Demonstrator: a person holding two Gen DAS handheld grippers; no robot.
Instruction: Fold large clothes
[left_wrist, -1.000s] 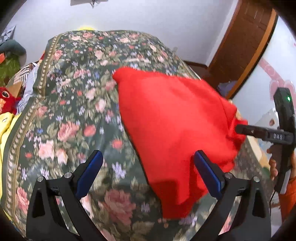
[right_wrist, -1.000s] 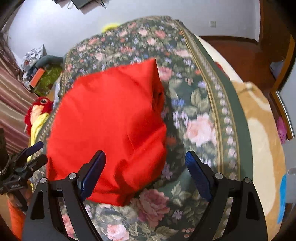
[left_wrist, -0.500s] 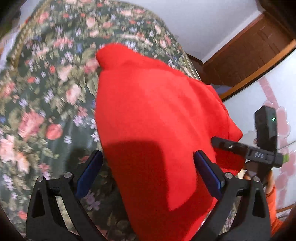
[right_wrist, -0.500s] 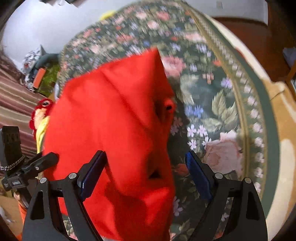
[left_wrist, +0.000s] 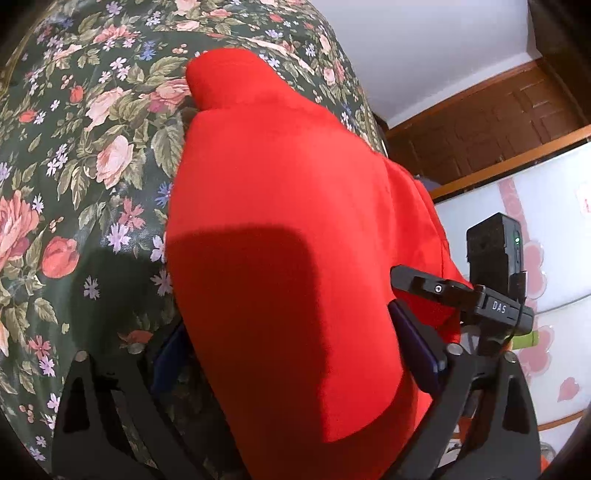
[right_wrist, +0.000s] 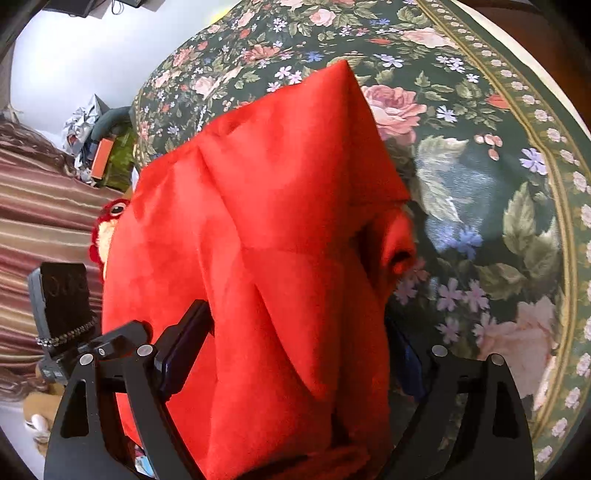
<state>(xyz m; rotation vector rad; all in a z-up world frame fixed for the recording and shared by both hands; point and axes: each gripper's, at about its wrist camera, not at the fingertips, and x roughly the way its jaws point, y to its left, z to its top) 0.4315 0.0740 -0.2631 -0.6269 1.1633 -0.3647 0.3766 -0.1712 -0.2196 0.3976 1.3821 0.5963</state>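
Garment: a red fleece-like garment (left_wrist: 280, 229), already folded into a thick bundle, lies on the bed; its far corner points toward 11 o'clock in the left wrist view and toward 12 o'clock in the right wrist view (right_wrist: 280, 229).

Support: the bed carries a dark green floral bedspread (left_wrist: 92, 155), and the bundle rests on it near the front edge, close to both tools.

Left gripper (left_wrist: 295, 354): its jaws stand wide and are closing, with the near end of the bundle between them. The blue pads (left_wrist: 413, 347) look to lie against the cloth sides, but I cannot tell if they press already.

Right gripper (right_wrist: 291, 354): its jaws are also wide and closing, and the same bundle fills the gap. The left pad (right_wrist: 184, 347) lies beside the fabric; the right pad is mostly hidden behind the cloth.

Why so placed: both tools come from the near side, one at each end of the near edge, probably so that the thick bundle is taken evenly and does not open when it is lifted or folded over.

Loose part: at 3 o'clock in the right wrist view a rolled opening, maybe a sleeve or cuff (right_wrist: 399, 254), sticks out of the fold; it could slip out if the grip is shallow.

Surroundings: a red plush toy (right_wrist: 110, 218) sits at 9 o'clock beyond the bed edge, well apart from the work.
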